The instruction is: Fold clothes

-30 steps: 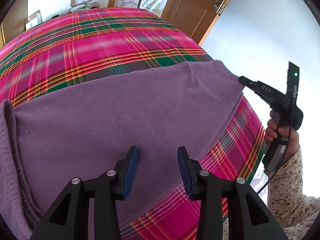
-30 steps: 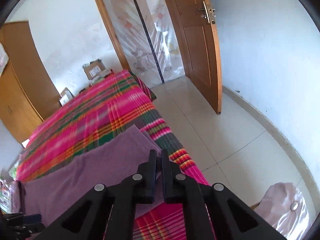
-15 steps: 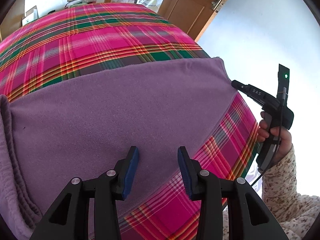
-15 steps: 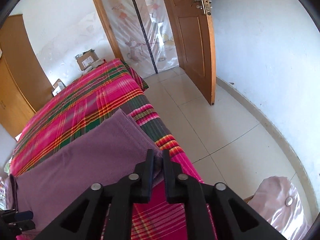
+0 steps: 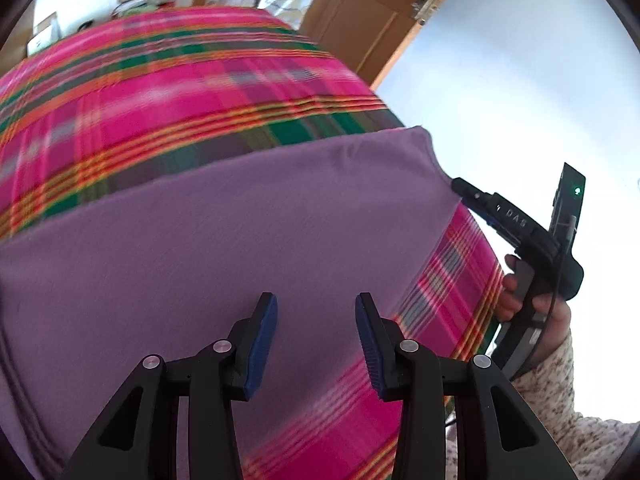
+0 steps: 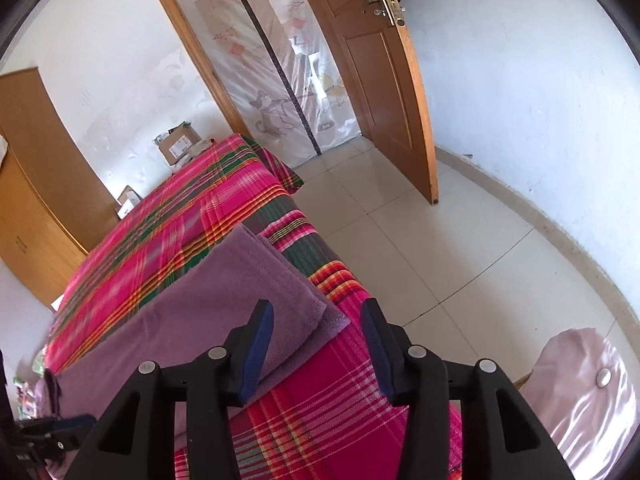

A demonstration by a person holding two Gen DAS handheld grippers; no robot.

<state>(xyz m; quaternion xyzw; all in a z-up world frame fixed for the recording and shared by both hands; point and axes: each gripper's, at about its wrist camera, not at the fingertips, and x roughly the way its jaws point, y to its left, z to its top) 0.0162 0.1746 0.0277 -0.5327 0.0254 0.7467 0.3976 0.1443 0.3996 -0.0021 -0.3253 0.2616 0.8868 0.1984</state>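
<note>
Half a second ago the right gripper (image 6: 316, 350) was pinched shut on the end of the purple garment (image 6: 224, 304); now its fingers are spread wide and hold nothing. That end has dropped flat on the bed.

Biggest of all is the bed (image 6: 168, 220), under a bright pink plaid cover. On it lies the purple garment (image 5: 224, 240), soft and smooth. Its long way runs across the bed, side to side. It looks folded over already, because two layers show at the end near the bed's edge.

Next come the two tools. The left gripper (image 5: 316, 340) is let go too, its blue pads wide apart, holding nothing. It hovers over the near long edge of the cloth, about the middle. The right gripper sits just past the short end, and that end lies a bit ahead and to its left.

So the right gripper is nearer the short end. I think the next fold would bring that end across toward the other one, with the left gripper helping at the long edge.

A hand (image 5: 536, 304) in a speckled sleeve (image 5: 576, 420) holds the right tool.
</note>
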